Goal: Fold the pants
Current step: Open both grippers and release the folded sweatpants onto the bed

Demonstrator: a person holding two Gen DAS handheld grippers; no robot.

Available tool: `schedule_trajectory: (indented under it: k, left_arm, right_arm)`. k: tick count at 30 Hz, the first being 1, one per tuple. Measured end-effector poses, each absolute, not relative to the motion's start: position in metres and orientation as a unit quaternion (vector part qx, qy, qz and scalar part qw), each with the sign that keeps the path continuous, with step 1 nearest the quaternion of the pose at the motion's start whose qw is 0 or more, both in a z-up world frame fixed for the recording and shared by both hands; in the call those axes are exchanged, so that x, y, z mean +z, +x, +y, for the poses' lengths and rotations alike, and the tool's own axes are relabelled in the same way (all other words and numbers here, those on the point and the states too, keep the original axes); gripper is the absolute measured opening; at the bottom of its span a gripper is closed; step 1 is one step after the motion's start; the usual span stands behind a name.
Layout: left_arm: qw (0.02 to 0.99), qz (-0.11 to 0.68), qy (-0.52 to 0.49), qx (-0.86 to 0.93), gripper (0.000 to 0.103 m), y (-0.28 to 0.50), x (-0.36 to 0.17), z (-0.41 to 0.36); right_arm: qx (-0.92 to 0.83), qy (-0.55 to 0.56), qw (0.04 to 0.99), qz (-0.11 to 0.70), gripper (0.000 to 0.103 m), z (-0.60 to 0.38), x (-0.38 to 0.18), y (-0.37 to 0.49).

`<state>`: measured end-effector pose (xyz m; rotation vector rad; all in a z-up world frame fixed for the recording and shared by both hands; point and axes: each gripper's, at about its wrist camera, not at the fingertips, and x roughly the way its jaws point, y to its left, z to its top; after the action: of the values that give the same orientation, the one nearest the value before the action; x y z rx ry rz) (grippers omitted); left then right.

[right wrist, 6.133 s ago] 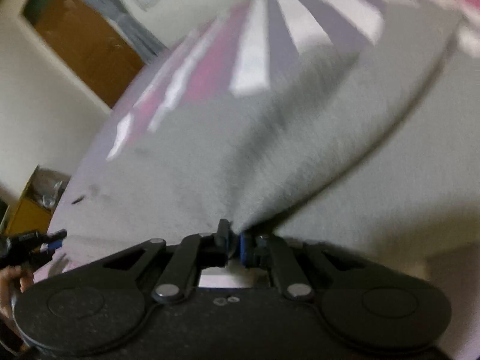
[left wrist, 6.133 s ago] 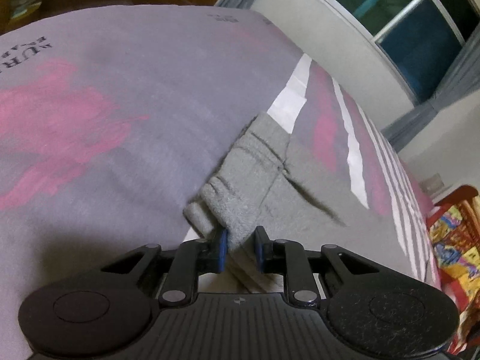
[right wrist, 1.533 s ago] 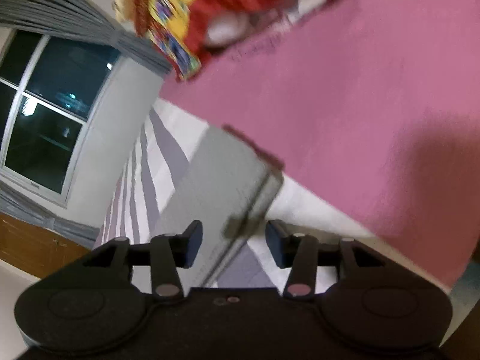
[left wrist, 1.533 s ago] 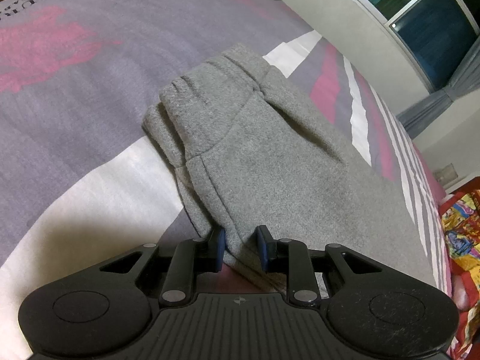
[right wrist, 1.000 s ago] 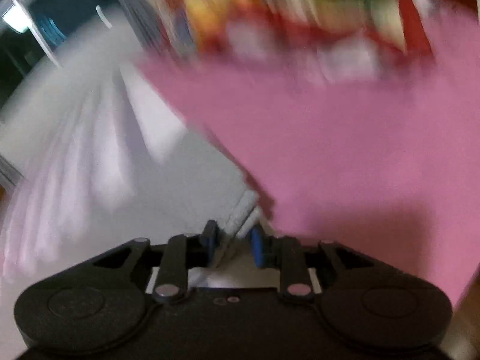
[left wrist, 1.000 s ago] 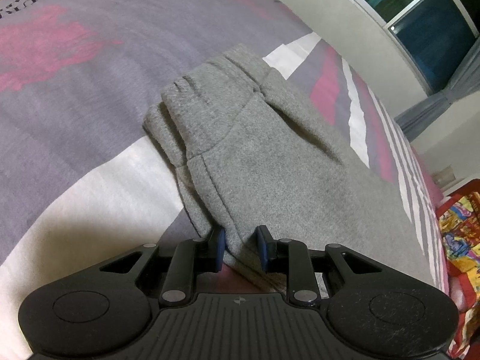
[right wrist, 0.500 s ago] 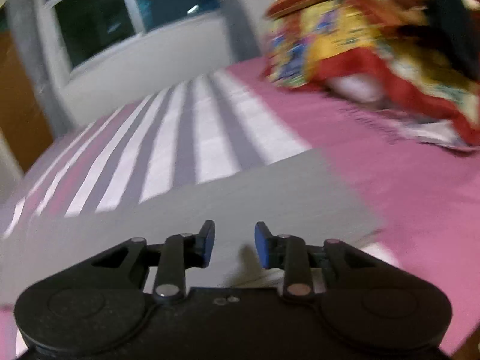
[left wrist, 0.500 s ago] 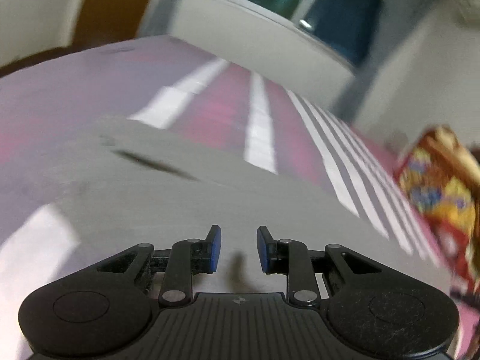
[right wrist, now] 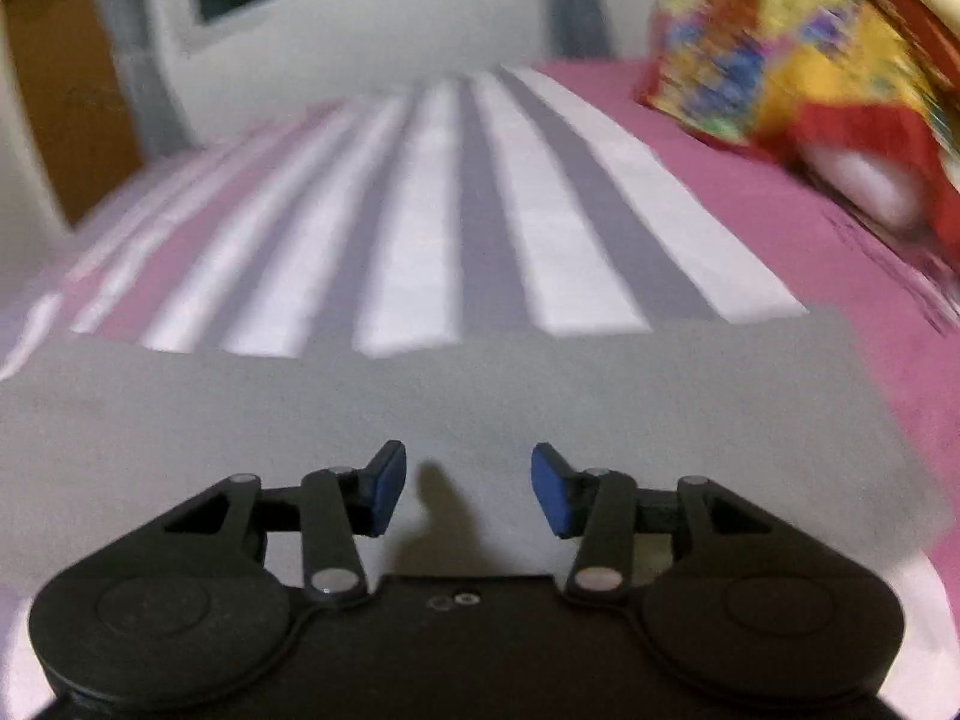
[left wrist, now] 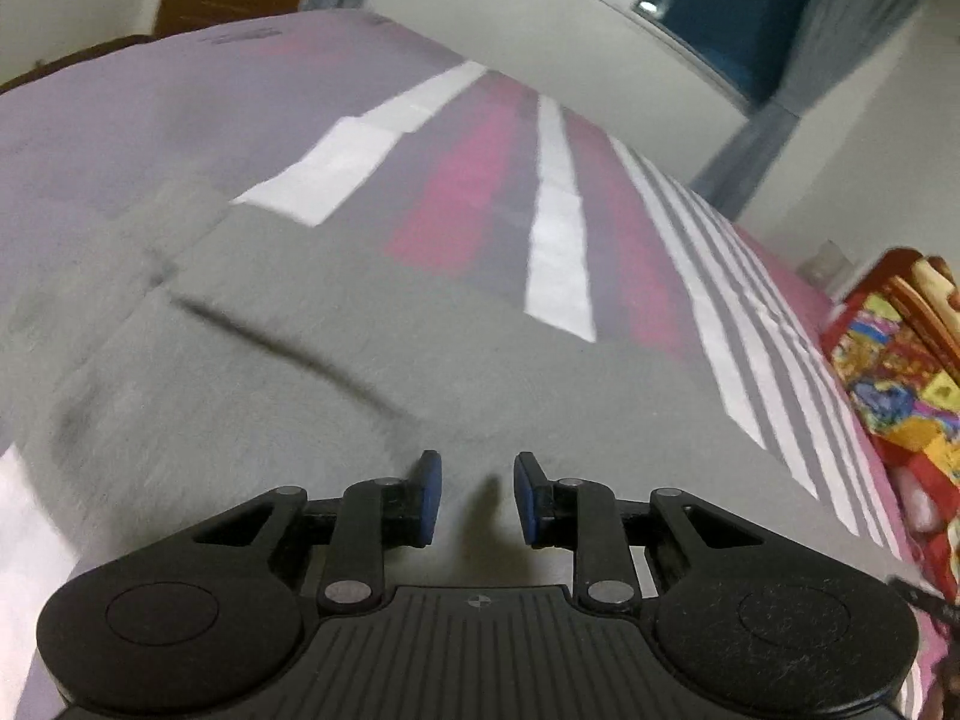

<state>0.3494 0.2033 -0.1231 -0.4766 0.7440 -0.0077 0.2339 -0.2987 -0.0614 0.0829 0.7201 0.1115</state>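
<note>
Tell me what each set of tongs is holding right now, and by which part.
Nothing is held. The left tongs and right tongs both hover with a bare gap over the grey pants; the right jaws have just been opening.

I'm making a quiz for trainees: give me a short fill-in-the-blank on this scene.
1. The pants lying on the bed are ___ in colour.
2. Between the pads of the right hand-held gripper there is ___.
3. The pads on the left hand-held gripper are ___ in colour.

Missing words: grey; nothing; blue
</note>
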Motion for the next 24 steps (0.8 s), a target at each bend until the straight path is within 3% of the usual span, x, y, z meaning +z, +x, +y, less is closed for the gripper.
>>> schedule_trajectory:
  k: [4,6,7,10,11,12,14,16,23,24]
  left_arm:
    - [0.908,0.374,-0.186,-0.016,0.026,0.376,-0.122,0.190]
    - [0.892,0.414,-0.179,-0.024,0.046,0.403,-0.133,0.187]
    - [0.890,0.420,-0.174,-0.026,0.047,0.414,-0.135,0.184]
    - [0.896,0.415,-0.155,-0.020,0.047,0.429,-0.126,0.184]
    - [0.900,0.409,-0.153,-0.014,0.047,0.433,-0.122,0.187]
    - [0.901,0.407,-0.152,-0.007,0.047,0.437,-0.120,0.191]
    - [0.900,0.409,-0.150,0.005,0.047,0.449,-0.123,0.202]
    - [0.901,0.408,-0.144,0.023,0.047,0.454,-0.125,0.214]
    - [0.909,0.396,-0.122,0.042,0.047,0.445,-0.127,0.227]
    - [0.916,0.385,-0.100,0.039,0.052,0.436,-0.123,0.223]
  right_arm:
    - [0.166,0.019,0.901,0.400,0.047,-0.228,-0.066,0.268]
    - [0.207,-0.022,0.885,0.417,0.048,-0.181,-0.076,0.282]
    - [0.228,-0.044,0.874,0.426,0.048,-0.158,-0.083,0.287]
    - [0.253,-0.093,0.869,0.415,0.065,-0.106,-0.089,0.302]
    - [0.259,-0.095,0.869,0.411,0.065,-0.092,-0.088,0.308]
    - [0.263,-0.092,0.869,0.409,0.063,-0.079,-0.088,0.316]
    - [0.271,-0.084,0.870,0.403,0.046,-0.054,-0.089,0.330]
    - [0.267,-0.089,0.872,0.401,0.035,-0.033,-0.093,0.343]
    - [0.251,-0.085,0.875,0.405,0.033,0.003,-0.103,0.380]
    - [0.250,-0.078,0.879,0.397,0.033,0.000,-0.096,0.375]
